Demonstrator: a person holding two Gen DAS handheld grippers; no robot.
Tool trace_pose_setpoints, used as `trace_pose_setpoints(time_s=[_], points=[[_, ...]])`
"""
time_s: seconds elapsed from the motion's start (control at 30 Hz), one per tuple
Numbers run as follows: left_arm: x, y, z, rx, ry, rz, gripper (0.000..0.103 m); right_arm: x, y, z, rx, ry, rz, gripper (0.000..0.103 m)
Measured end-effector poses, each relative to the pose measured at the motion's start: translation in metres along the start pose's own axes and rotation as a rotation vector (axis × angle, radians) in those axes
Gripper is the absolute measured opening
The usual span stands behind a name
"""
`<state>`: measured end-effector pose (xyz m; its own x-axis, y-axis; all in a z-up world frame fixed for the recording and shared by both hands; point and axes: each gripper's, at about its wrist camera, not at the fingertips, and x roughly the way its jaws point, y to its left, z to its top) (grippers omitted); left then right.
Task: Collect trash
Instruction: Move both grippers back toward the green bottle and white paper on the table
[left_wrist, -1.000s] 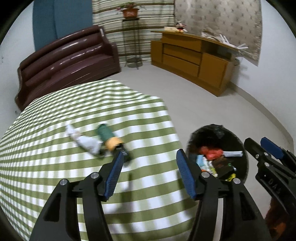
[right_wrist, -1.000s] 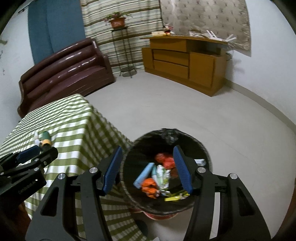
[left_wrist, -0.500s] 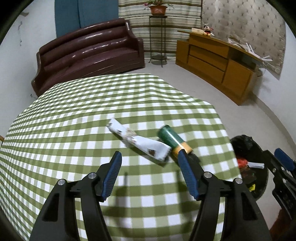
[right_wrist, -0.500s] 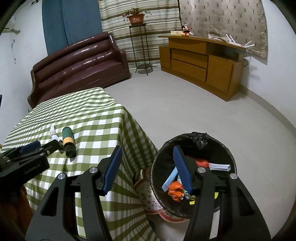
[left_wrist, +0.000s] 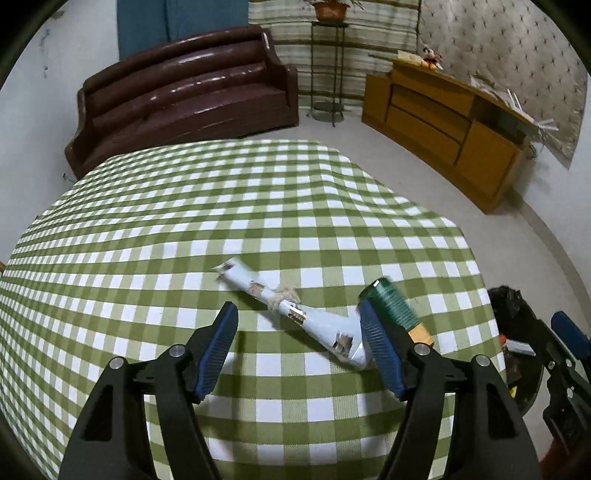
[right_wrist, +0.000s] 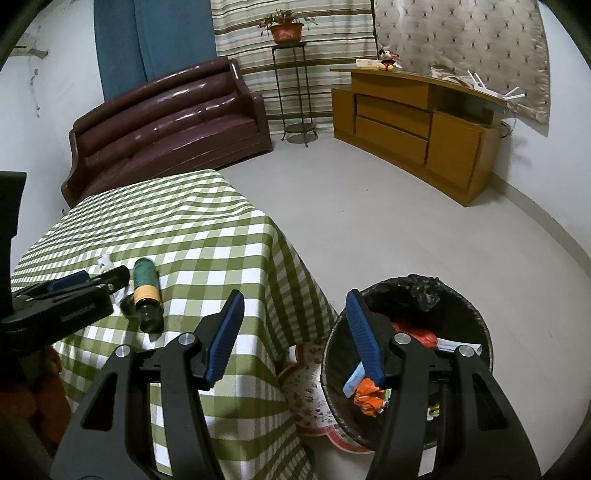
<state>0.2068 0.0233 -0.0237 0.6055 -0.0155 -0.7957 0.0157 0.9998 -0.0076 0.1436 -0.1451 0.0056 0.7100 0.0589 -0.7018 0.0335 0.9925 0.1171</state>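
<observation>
Left gripper (left_wrist: 299, 345) is spread wide and empty, low over the green-and-white checked tablecloth (left_wrist: 221, 221), with the crumpled pale-blue twisted wrapper (left_wrist: 295, 314) lying between its fingers. Right gripper (right_wrist: 295, 332) is also spread and empty, hanging off the table's corner above the black-lined round trash bin (right_wrist: 476, 325) on the floor, which already holds mixed scraps.

The wrapper lies slantwise on the cloth, its lower end right at the left gripper's right finger. The dark-green ribbed bottle with an orange band (left_wrist: 395, 306) lies on its side touching or just beside that end, near the table's right edge.

Likely next step: close on the wrapper.

Risks:
- The right finger sits between wrapper and bottle — closing could nudge the bottle, and being round it may roll off the edge.
- The wrapper is thin and flat; the pads could slide over it or pinch up cloth instead.
- Dragged cloth would shift both items.

Room: wide bare cloth to the left and far side, so approach from there is free. The right side is tight — table edge, then a drop towards the bin, with the right gripper close by there.
</observation>
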Motion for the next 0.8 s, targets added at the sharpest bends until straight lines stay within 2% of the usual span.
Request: trace_pose_setpoints(time_s=[0.13,0.5,0.8], points=[[0.002,0.006,-0.005,0.006,0.020,-0.024,0.067,0.001,0.003,-0.001,-0.005,0.007,0.004,0.056],[-0.015,0.041,-0.028,0.026,0.034,-0.016,0.067,-0.004,0.019,-0.005,-0.025,0.013,0.023,0.056],[-0.025,0.071,-0.043,-0.025,0.047,0.004,0.067,-0.008,0.033,-0.009,-0.042,0.018,0.031,0.056]])
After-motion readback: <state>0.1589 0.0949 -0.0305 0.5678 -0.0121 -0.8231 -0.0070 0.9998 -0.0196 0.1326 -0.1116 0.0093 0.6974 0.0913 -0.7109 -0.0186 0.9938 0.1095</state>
